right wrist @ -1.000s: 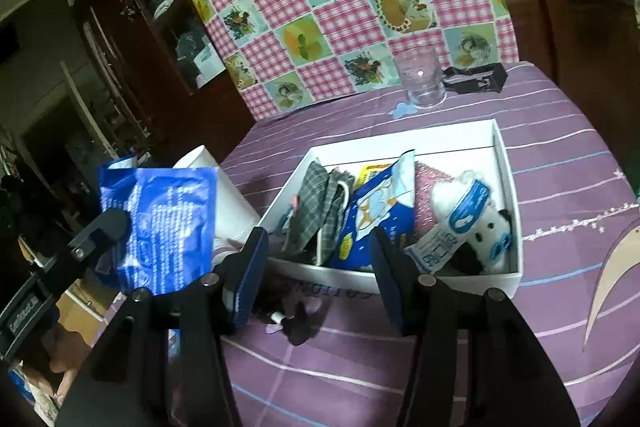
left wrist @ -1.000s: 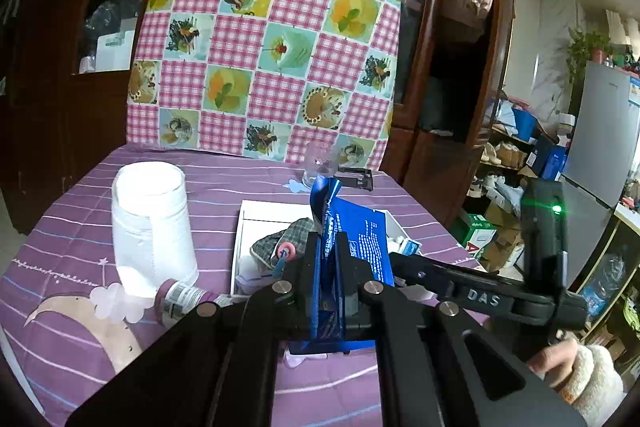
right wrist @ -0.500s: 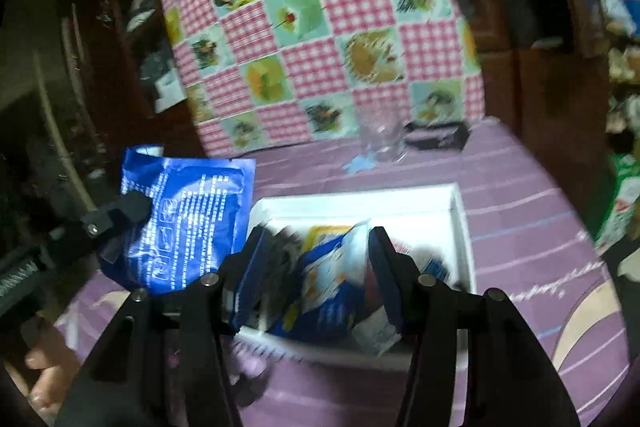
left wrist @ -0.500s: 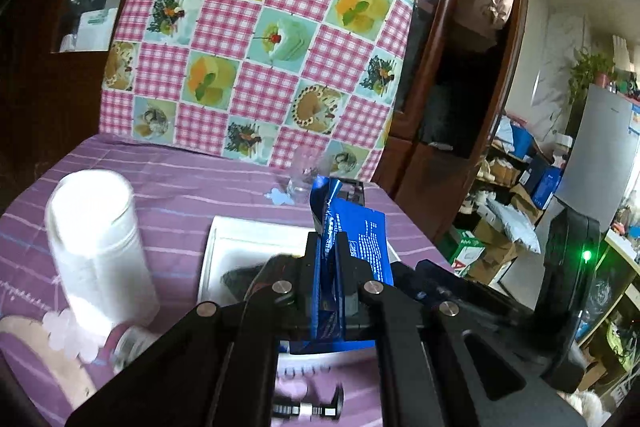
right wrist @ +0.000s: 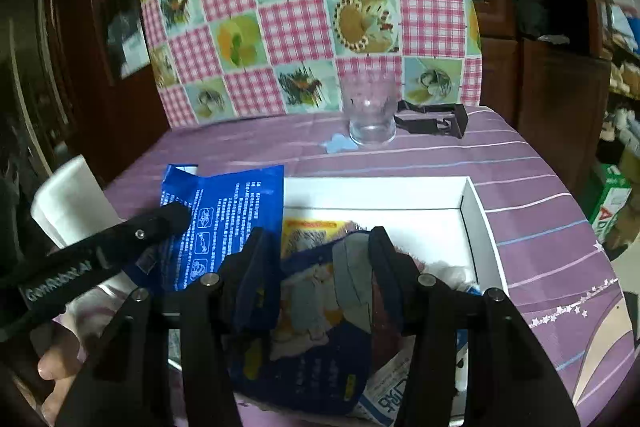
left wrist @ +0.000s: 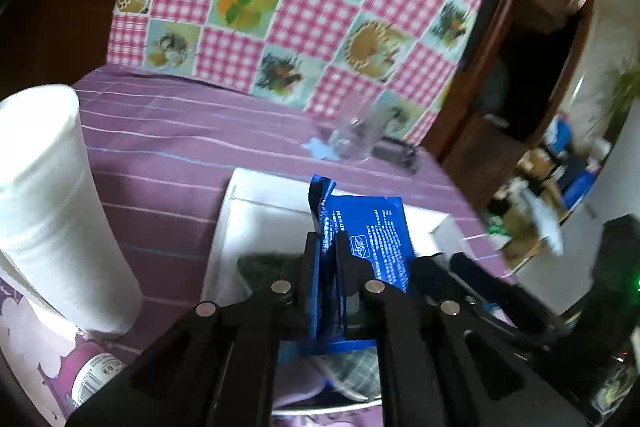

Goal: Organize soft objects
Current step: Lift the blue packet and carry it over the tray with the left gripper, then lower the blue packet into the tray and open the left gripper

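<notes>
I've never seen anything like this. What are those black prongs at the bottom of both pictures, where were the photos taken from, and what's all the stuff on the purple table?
No robot here: a person holds a two-fingered gripper in each hand, each with a camera looking along its fingers. One picture is from the left gripper, which is shut on a blue packet. The other is from the right gripper; its fingers stand either side of a cartoon-printed packet, but whether they press it is unclear. That packet lies in a white box with other soft things. Also on the purple tablecloth: a paper roll, a glass and a black clip.
</notes>
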Demonstrator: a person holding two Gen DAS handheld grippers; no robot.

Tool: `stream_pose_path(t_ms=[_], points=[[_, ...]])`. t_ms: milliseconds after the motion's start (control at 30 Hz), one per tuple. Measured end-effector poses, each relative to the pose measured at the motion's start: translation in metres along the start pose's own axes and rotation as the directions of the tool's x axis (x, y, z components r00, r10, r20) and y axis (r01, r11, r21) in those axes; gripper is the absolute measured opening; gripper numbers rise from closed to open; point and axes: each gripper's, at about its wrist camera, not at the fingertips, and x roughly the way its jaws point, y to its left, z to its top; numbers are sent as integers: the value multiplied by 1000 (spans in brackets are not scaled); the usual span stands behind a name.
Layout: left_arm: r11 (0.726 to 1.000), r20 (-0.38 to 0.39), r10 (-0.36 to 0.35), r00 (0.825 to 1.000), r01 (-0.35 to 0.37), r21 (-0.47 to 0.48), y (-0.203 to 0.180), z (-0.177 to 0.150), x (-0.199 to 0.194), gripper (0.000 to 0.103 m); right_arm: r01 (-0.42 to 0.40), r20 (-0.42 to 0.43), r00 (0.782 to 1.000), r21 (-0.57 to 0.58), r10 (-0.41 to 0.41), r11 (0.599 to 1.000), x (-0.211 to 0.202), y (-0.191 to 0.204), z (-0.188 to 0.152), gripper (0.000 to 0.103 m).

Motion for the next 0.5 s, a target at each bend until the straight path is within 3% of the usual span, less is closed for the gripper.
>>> stream_pose_path(t_ms=[100, 133, 233, 267, 500], points=[[999, 9, 45, 999, -45, 3, -1, -1, 1, 20, 31, -27, 999, -29, -32, 999, 7, 1, -3, 54], [998, 18, 57, 998, -57, -1, 0, -2, -1, 30, 36, -43, 998, -22, -37, 999, 10, -1, -3, 54], [998, 0, 60, 998, -60, -13, 5, -4, -1, 73, 34, -104, 994, 11, -32, 999, 19, -9, -5, 51], [999, 0, 50, 999, -50, -22, 7, -3, -2, 79, 27, -110, 994, 20, -25, 999, 20, -10, -5, 51], [998, 64, 52, 997, -49, -46, 10, 2, -21, 84, 27, -46, 999, 15, -26, 1000, 6, -9, -5, 52]])
